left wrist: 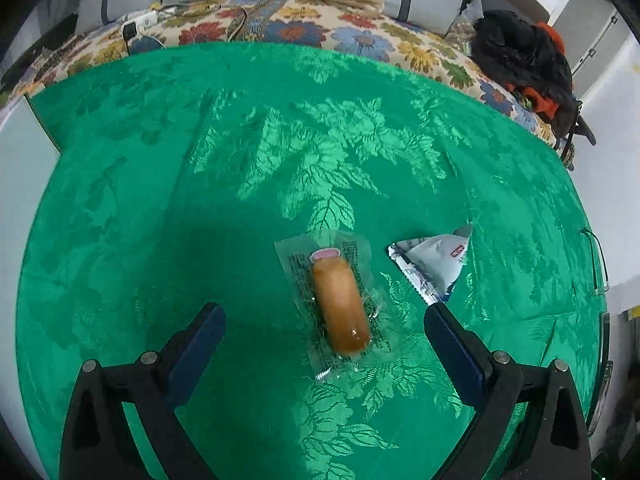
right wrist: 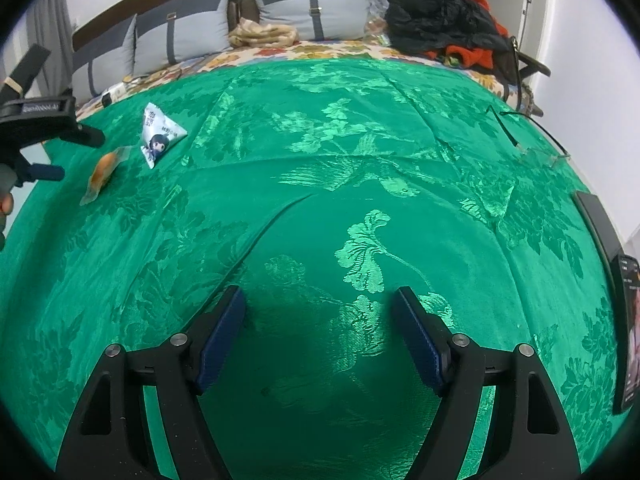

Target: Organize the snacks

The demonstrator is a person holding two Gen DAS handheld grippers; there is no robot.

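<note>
While we've got the left gripper [left wrist: 322,320] hanging over the wrapped sausage [left wrist: 340,306], its jaws are wide open with the snack lying between them on the green cloth [left wrist: 160,200], untouched. We'd say come straight down and pinch the sausage body across its width, not the slippery clear wrapper edge. Just to its right sits the white triangular snack packet [left wrist: 438,260], close to one finger, so keep clear. Further right, our right gripper [right wrist: 320,334] has open jaws with nothing between them.

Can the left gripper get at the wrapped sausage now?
Probably yes: the left gripper hangs open right over the wrapped sausage, nothing lies between them, and the white snack packet sits just outside its right jaw.
</note>
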